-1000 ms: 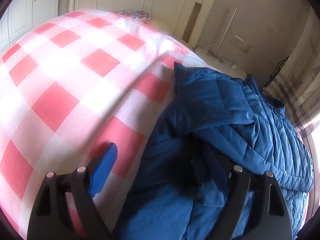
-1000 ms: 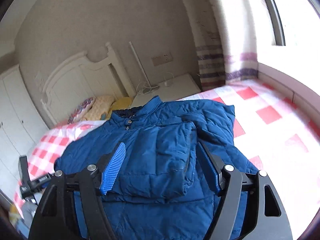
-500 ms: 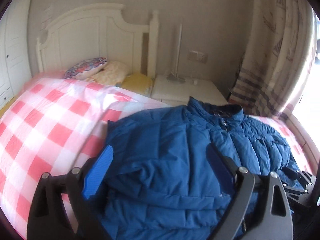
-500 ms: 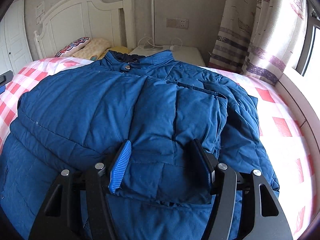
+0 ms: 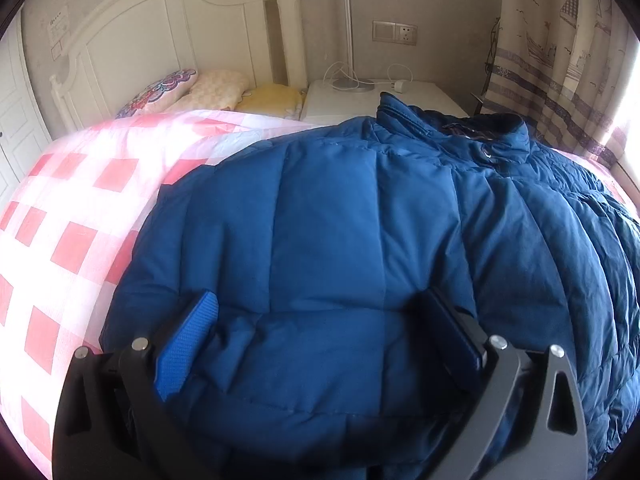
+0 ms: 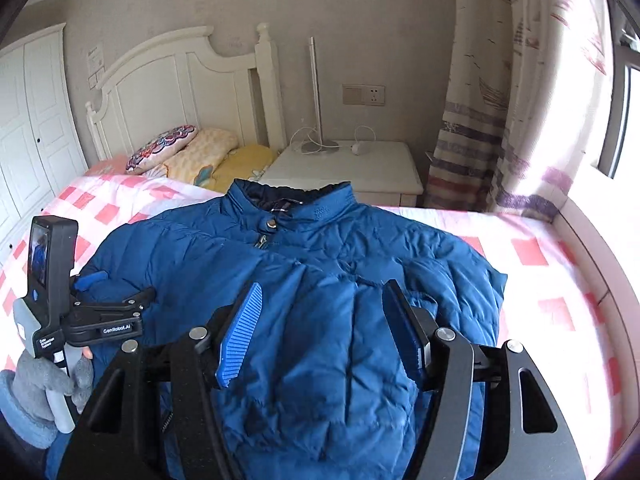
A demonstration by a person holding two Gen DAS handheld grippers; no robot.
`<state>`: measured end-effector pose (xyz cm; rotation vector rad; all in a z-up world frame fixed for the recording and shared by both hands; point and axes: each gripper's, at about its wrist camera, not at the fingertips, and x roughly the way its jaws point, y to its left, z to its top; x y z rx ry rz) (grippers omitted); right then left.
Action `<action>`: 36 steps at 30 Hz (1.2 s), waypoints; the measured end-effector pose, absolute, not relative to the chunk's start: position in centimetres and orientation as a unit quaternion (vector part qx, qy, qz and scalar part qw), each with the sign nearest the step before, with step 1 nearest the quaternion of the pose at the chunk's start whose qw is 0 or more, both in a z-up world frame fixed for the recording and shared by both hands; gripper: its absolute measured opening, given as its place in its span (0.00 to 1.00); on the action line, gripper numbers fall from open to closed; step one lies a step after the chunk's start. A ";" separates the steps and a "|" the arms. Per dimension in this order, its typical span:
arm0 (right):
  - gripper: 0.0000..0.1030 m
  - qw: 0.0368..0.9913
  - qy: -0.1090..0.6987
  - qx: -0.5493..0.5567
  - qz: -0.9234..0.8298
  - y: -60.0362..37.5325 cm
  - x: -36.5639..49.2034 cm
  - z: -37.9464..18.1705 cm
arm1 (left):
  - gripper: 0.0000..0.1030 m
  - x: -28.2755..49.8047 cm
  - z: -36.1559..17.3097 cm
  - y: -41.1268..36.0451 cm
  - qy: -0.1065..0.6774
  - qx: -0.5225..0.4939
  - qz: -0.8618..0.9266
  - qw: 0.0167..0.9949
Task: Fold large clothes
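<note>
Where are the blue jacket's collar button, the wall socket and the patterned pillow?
collar button [image 6: 271, 224], right wrist view, on the round snap itself.
wall socket [image 6: 363, 94], right wrist view, middle of its plate.
patterned pillow [image 6: 162, 148], right wrist view, on its printed top face.

One blue jacket [image 6: 320, 280], two tools [image 5: 324, 320] [image 6: 320, 320], three pillows [image 6: 188, 152], one nightstand [image 6: 360, 168], one lamp [image 6: 316, 92].

In the right wrist view, white lettering "GenRobot.AI" stands on the black body of the left tool [image 6: 110, 284], just behind its fingers. A small white label lower on that tool's grey handle [image 6: 44, 344] is too small to read. A paper notice [image 6: 96, 58] on the wall above the headboard is also illegible.
</note>
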<state>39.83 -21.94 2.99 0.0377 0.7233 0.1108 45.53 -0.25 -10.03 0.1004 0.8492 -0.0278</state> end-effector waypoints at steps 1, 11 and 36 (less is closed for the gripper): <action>0.60 0.929 0.365 0.004 0.057 -21.2 41.0 2.4 | 0.98 45.4 -9.9 -0.2 0.411 0.049 -0.014 0.910; 0.60 0.913 0.408 -0.006 0.020 -21.6 44.3 -1.2 | 0.98 45.2 -9.7 -0.1 0.410 0.047 -0.014 0.911; 0.77 0.903 0.427 -0.045 0.028 -19.5 41.3 -3.8 | 0.98 44.4 -5.6 -2.1 0.367 0.076 -0.027 0.927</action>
